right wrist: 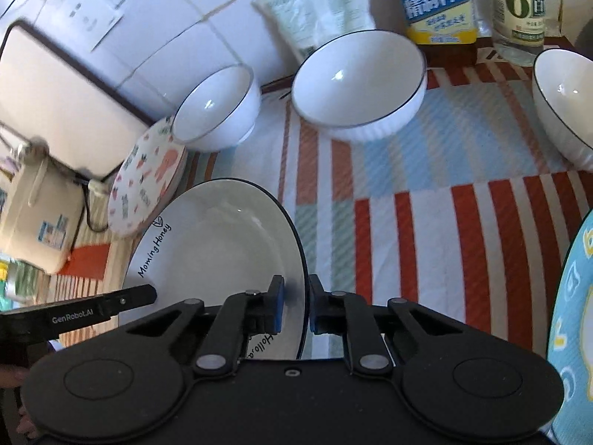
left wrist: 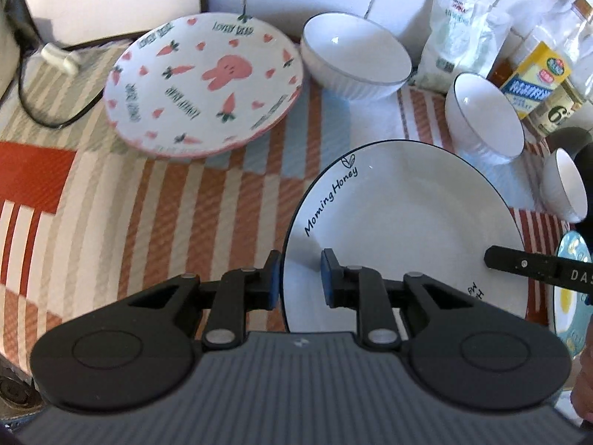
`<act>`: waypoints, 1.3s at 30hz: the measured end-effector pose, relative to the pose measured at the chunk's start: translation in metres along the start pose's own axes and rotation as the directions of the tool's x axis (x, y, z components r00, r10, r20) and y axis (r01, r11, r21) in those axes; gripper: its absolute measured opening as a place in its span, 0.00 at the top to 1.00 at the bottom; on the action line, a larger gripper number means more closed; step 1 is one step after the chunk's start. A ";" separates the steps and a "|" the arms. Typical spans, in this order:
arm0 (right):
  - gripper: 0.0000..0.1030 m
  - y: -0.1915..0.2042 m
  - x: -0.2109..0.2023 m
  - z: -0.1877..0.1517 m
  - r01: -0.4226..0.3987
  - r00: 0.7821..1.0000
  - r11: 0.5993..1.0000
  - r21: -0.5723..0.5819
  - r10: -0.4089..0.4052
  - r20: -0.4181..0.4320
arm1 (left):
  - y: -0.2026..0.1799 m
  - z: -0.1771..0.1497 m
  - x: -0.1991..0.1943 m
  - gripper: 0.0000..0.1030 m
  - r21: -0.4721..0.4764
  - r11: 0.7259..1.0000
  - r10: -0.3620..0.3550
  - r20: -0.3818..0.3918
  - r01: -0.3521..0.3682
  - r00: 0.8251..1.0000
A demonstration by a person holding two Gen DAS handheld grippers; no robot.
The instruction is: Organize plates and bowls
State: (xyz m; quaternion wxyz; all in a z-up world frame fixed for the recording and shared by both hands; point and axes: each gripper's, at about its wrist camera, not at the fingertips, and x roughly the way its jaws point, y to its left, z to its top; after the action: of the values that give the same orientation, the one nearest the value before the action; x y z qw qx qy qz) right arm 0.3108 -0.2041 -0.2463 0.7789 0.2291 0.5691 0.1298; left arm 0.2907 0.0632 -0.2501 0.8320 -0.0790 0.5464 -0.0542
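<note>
A white "Morning Honey" plate [left wrist: 407, 222] with a dark rim is held between both grippers above the striped cloth. My left gripper [left wrist: 299, 282] straddles its left rim, one pad outside and one inside, with a gap at the rim. My right gripper [right wrist: 296, 309] is shut on its right rim [right wrist: 222, 244]. A pink rabbit-and-carrot plate [left wrist: 204, 85] lies at the back left. Three white ribbed bowls [left wrist: 355, 55] [left wrist: 481, 115] [left wrist: 563, 185] stand along the back; they also show in the right wrist view [right wrist: 218, 107] [right wrist: 359, 81] [right wrist: 563, 104].
A blue patterned plate [right wrist: 574, 333] lies at the right edge. Bottles [right wrist: 437, 0] [right wrist: 519, 3] and a bag [right wrist: 318, 3] stand against the tiled wall. A rice cooker [right wrist: 37, 215] with its cord, and a white board [right wrist: 55, 92], are at the left.
</note>
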 end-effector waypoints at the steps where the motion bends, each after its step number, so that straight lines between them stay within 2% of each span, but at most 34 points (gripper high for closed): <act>1: 0.84 -0.003 0.000 0.004 0.000 1.000 1.000 0.003 0.000 0.004 | -0.003 0.005 0.002 0.80 0.002 1.000 0.003 0.004 -0.003 1.000; 10: 0.84 -0.020 0.025 0.032 0.015 0.999 1.000 0.028 -0.014 -0.037 | -0.005 0.034 0.039 0.80 -0.035 0.999 0.000 -0.045 -0.002 0.999; 16: 0.83 -0.031 0.032 0.040 0.031 0.999 0.998 0.056 -0.028 -0.043 | -0.015 0.043 0.053 0.80 -0.018 1.000 0.006 -0.056 -0.007 0.998; 29: 0.82 -0.042 0.036 0.030 0.028 0.999 0.994 0.108 -0.024 -0.038 | -0.024 0.041 0.056 0.81 0.032 0.998 0.056 -0.068 -0.054 0.996; 35: 0.79 -0.031 0.038 0.027 0.078 0.997 0.996 0.037 -0.077 -0.028 | -0.026 0.039 0.054 0.83 0.062 0.996 0.073 -0.065 -0.069 0.995; 39: 0.74 -0.026 0.028 0.025 0.101 0.995 0.994 0.033 -0.101 0.000 | -0.029 0.039 0.041 0.83 0.087 0.994 0.070 -0.057 -0.064 0.996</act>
State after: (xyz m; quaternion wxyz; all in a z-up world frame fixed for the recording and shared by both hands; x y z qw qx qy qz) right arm 0.3418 -0.2186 -0.2758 0.7812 0.2130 0.5813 0.0808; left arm 0.3424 0.0308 -0.2662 0.8191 -0.0235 0.5708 -0.0518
